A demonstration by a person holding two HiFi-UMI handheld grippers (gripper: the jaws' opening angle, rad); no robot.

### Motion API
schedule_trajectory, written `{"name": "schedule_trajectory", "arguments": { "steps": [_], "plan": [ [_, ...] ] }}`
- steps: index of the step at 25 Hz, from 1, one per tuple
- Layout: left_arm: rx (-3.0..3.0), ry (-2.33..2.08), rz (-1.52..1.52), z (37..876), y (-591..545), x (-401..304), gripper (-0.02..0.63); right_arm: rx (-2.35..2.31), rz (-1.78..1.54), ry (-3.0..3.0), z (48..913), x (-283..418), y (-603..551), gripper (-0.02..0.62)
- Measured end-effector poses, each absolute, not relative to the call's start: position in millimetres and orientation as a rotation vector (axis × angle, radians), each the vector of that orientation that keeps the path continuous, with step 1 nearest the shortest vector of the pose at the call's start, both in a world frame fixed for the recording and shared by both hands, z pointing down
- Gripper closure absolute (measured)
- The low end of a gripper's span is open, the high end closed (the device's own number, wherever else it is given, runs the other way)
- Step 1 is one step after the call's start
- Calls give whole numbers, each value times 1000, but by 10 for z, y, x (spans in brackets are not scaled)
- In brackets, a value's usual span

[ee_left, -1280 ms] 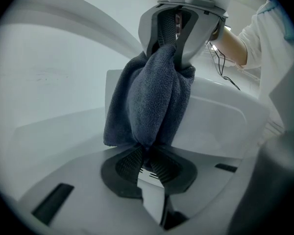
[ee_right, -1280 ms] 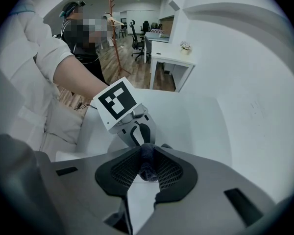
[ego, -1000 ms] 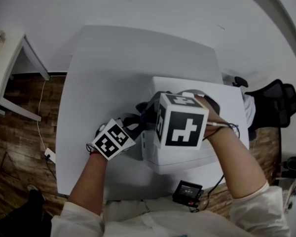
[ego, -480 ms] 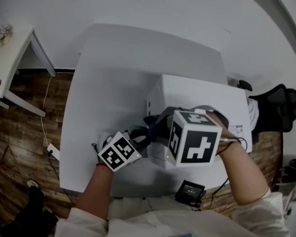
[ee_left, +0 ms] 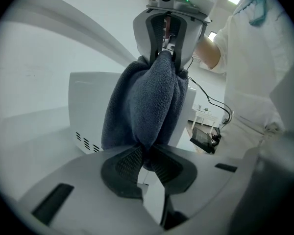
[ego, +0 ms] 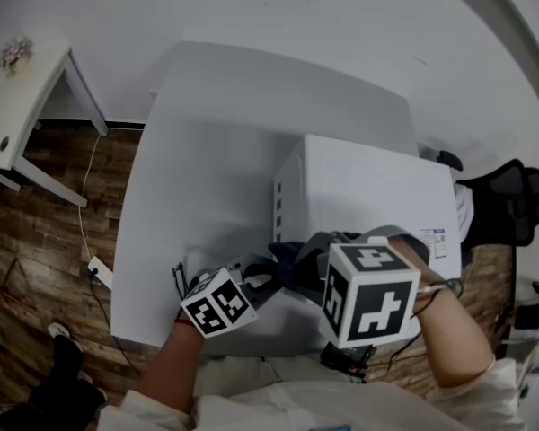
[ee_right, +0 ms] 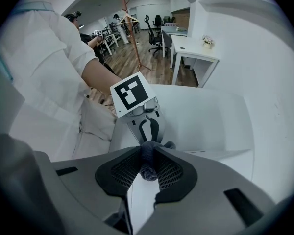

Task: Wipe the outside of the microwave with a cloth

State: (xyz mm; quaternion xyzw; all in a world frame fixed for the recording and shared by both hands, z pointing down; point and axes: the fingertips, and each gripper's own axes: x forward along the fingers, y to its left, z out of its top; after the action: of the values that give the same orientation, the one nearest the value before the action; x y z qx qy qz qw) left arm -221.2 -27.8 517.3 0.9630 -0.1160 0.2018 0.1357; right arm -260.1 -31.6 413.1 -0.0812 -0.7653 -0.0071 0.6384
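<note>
Cloth (ee_left: 143,102): dark grey-blue terry, thick, bunched, stretched between both grippers.
Left gripper (ee_left: 146,161): ribbed pads clamped on cloth's lower end.
Right gripper (ee_right: 148,168): pads pinched on the other fold.
Microwave (ego: 368,196): smooth white box, vent slots (ego: 278,206) on left side; cloth at its near-left top corner.
Table (ego: 207,124): white, flat; broad tabletop left of and behind microwave.
Sticker (ego: 434,241) on microwave top: print too small to read.

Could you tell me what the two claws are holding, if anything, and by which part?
Both hold one dark cloth: the left claw pinches one end, the right claw the opposite end.
</note>
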Motion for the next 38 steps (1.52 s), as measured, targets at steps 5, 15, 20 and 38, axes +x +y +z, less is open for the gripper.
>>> {"name": "schedule_trajectory", "arguments": {
  "steps": [5,15,20,38],
  "plan": [
    [2799,-303,585,5135,-117,-2208,561,-212,7,-1745,4099,-2572,-175,500],
    [2814,-335,613,5110,-308,-2268,561,-250,-49,-1668,4084,-2574,-277,502],
    [2822,-366,627,5111,-548,-2238,561,-212,-68,-1663,4091,-2568,-518,502],
    [2821,-473,677,5136,-1492,-2293,561,-87,-189,-1644,4141,-2677,-1345,502]
  ]
}}
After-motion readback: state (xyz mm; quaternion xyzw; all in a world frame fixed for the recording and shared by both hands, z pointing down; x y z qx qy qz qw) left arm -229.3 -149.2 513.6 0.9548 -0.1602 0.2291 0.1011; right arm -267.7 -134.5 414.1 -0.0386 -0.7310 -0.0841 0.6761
